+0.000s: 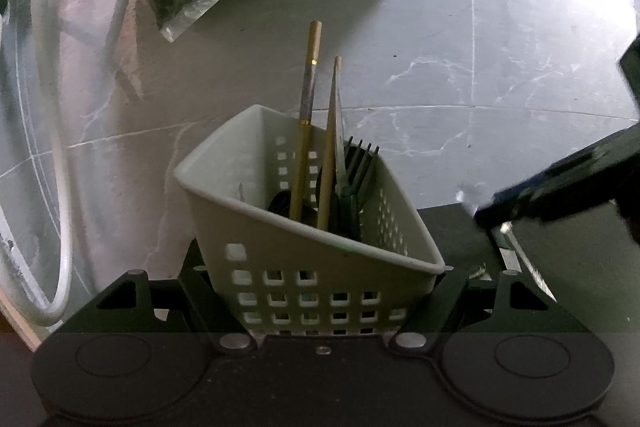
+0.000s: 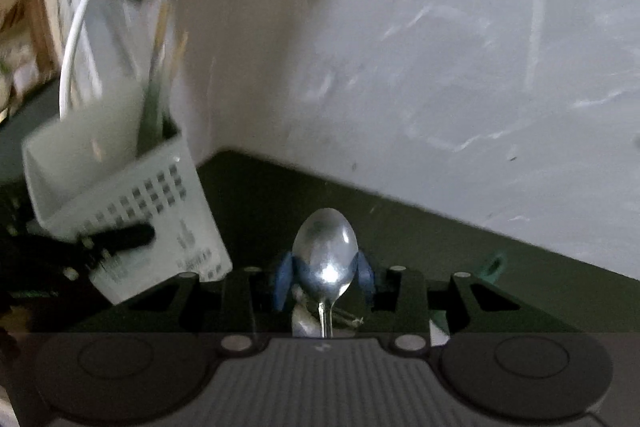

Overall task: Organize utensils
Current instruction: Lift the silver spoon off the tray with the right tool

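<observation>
Dim, greyish light — soft glare on the marble floor (image 1: 460,27), hard sparkle on the spoon (image 2: 326,259). The right view smears with motion blur, the basket (image 2: 120,195) especially; fisheye corners go black.

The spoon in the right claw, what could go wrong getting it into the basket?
1. The spoon is pinched near its bowl, so it may pivot or slip.
2. The basket, held tilted by the left claw, already holds chopsticks and a fork; the spoon might snag them.
</observation>
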Available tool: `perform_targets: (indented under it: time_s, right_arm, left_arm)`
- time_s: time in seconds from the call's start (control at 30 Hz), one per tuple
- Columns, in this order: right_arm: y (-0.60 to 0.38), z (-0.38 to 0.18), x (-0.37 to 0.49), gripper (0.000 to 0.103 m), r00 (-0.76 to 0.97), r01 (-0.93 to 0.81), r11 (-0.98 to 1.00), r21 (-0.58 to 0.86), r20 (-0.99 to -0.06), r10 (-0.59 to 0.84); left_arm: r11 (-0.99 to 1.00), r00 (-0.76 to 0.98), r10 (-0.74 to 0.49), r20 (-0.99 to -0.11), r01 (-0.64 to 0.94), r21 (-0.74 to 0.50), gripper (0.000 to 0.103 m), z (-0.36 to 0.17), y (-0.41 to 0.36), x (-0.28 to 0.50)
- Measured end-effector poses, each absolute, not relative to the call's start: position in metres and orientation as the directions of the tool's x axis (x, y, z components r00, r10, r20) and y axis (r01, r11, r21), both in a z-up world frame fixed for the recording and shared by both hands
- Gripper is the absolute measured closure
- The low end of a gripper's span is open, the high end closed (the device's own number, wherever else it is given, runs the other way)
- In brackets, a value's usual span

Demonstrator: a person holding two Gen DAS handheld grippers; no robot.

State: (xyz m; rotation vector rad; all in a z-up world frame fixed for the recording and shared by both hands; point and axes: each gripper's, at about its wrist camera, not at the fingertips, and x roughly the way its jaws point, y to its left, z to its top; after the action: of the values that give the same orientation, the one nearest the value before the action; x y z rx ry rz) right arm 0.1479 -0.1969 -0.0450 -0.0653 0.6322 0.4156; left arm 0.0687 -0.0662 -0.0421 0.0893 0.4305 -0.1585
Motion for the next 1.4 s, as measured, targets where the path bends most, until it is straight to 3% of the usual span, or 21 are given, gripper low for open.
perform_targets:
  time_s: [0.13, 0.17, 0.2, 0.27, 0.37, 0.53, 0.57, 0.6, 0.63, 0.73, 0.8, 0.97, 1.4]
  right_arm:
    - [-0.208, -0.018, 0.129, 0.064, 0.804, -0.328, 0.938, 0.109, -0.489, 0.338]
    - [-0.208, -0.010, 0.124, 0.081, 0.824, -0.319, 0.941, 0.115, -0.457, 0.335]
    - [-0.208, 0.000, 0.120, 0.084, 0.841, -0.313, 0.941, 0.126, -0.424, 0.337]
    - [-0.205, 0.021, 0.113, 0.084, 0.868, -0.325, 0.935, 0.144, -0.347, 0.355]
    - [-0.190, 0.037, 0.114, 0.084, 0.881, -0.351, 0.932, 0.089, -0.306, 0.361]
    - [-0.192, 0.018, 0.124, 0.083, 0.858, -0.315, 0.945, 0.085, -0.400, 0.322]
    - [-0.195, 0.009, 0.128, 0.075, 0.841, -0.311, 0.947, 0.085, -0.438, 0.316]
    - [-0.197, -0.001, 0.132, 0.059, 0.826, -0.308, 0.949, 0.073, -0.474, 0.305]
    - [-0.197, -0.010, 0.137, 0.054, 0.806, -0.323, 0.944, 0.061, -0.506, 0.308]
    - [-0.192, -0.033, 0.153, 0.051, 0.739, -0.391, 0.920, 0.001, -0.596, 0.315]
    - [-0.188, -0.043, 0.167, 0.041, 0.685, -0.469, 0.883, -0.013, -0.637, 0.355]
    - [-0.173, -0.057, 0.203, 0.035, 0.596, -0.648, 0.755, -0.098, -0.683, 0.423]
    - [-0.112, -0.087, 0.274, 0.034, 0.346, -0.900, 0.428, -0.083, -0.732, 0.586]
  left_arm:
    - [0.980, 0.895, -0.153, -0.418, 0.191, 0.050, 0.026, -0.043, -0.063, 0.071]
    - [0.979, 0.895, -0.159, -0.416, 0.196, 0.048, 0.026, -0.043, -0.061, 0.070]
    - [0.978, 0.895, -0.164, -0.414, 0.202, 0.047, 0.026, -0.043, -0.061, 0.071]
    - [0.976, 0.894, -0.177, -0.411, 0.215, 0.046, 0.026, -0.044, -0.059, 0.071]
    - [0.973, 0.893, -0.190, -0.408, 0.227, 0.042, 0.026, -0.045, -0.056, 0.072]
    - [0.971, 0.891, -0.203, -0.405, 0.236, 0.034, 0.025, -0.046, -0.051, 0.072]
    - [0.971, 0.891, -0.205, -0.404, 0.237, 0.029, 0.025, -0.046, -0.049, 0.072]
    - [0.971, 0.892, -0.207, -0.403, 0.237, 0.026, 0.026, -0.046, -0.049, 0.072]
    - [0.971, 0.892, -0.207, -0.402, 0.237, 0.025, 0.026, -0.047, -0.050, 0.072]
    - [0.971, 0.892, -0.208, -0.402, 0.236, 0.022, 0.026, -0.047, -0.047, 0.071]
    - [0.972, 0.892, -0.206, -0.403, 0.235, 0.023, 0.026, -0.048, -0.046, 0.071]
    - [0.976, 0.894, -0.185, -0.409, 0.214, 0.026, 0.026, -0.047, -0.047, 0.071]
    - [1.000, 0.904, 0.000, -0.427, 0.013, 0.027, 0.026, -0.045, -0.040, 0.057]
